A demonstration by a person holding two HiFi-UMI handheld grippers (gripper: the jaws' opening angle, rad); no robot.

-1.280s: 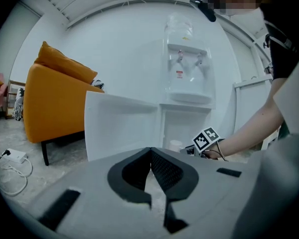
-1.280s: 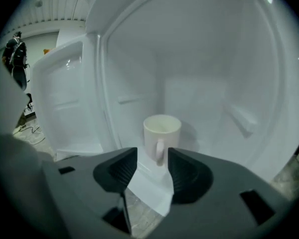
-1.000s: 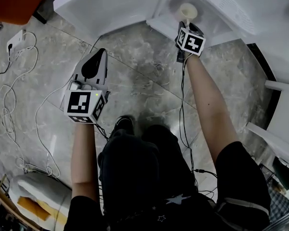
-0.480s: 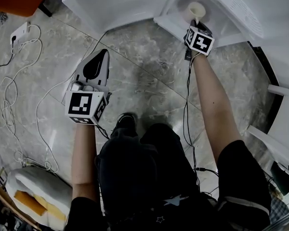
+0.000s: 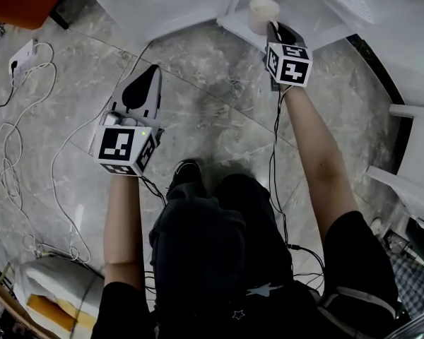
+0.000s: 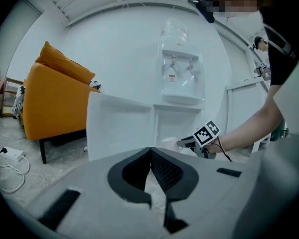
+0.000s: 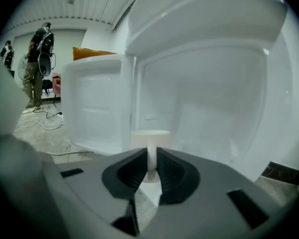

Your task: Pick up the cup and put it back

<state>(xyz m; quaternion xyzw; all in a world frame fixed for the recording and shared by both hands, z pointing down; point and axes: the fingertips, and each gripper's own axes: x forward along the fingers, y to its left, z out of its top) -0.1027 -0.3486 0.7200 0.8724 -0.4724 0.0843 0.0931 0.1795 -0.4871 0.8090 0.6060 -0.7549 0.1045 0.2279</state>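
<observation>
fingers point(image 7: 172, 175) of right gripper point(image 7: 150, 157) just closed, now clamped on the thin handle of the cup point(image 5: 263, 11), at the open white cabinet point(image 7: 214, 98), far right. left gripper point(image 6: 150, 152) fingers together, empty. cup looks light, stiff, probably chip-prone; a handle grip may let it swing.

Right gripper point(image 5: 273, 28) jaws just closed on cup point(image 5: 262, 13) handle, cup raised
</observation>
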